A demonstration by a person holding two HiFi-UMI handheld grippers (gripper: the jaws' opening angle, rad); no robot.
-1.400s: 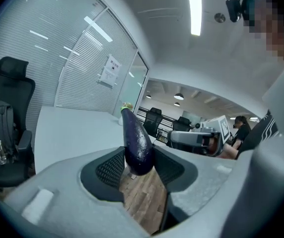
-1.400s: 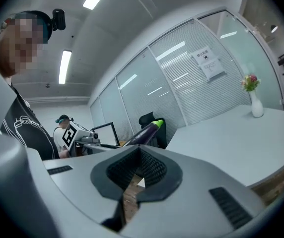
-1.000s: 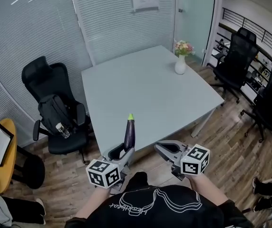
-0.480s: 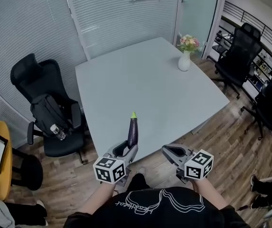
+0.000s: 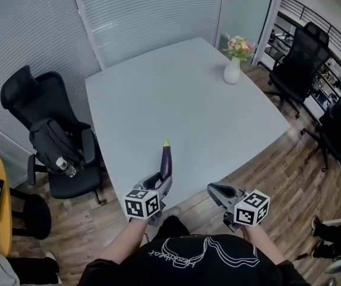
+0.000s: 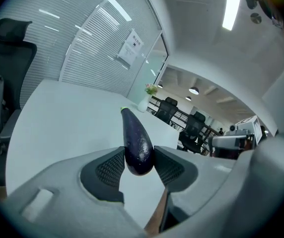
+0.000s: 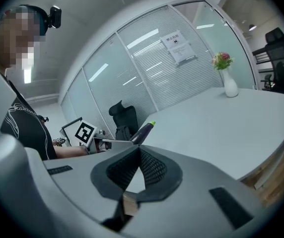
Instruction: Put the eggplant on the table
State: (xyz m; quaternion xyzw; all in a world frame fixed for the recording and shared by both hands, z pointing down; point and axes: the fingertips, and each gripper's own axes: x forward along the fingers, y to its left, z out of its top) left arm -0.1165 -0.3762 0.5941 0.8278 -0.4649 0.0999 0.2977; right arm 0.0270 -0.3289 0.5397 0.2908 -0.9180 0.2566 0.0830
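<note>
- I have the left gripper [image 5: 163,180] low in the head view, just short of the near edge of the worktop [image 5: 176,100], with its marker cube towards me.
- Its fingers [image 6: 111,168] stand partly open and press on both sides of the eggplant [image 6: 136,140], gripping it at the fat, rounded end.
- The eggplant is dark purple and glossy. It slants up out of the fingers with its small green tip pointing away from me, towards the far side of the worktop.
- In the head view the eggplant shows over the near edge of the worktop. I see nothing but the fingers touching it.
- The right gripper [image 5: 215,190] sits beside the left one, a little apart and at about the same height, also short of the worktop's near edge.
- In the right gripper view its fingers are closed pad to pad at the tips, with nothing between them.
- The worktop is a pale grey square, bare apart from a white vase [image 5: 232,71] of flowers [image 5: 240,44] near its far right corner.
- To the left of the worktop stands a black office chair [image 5: 24,91] with a dark backpack [image 5: 52,146] on its seat and a bottle [image 5: 64,167] against the backpack.
- More black chairs [image 5: 301,61] stand to the right, on the wooden floor [image 5: 290,159].
</note>
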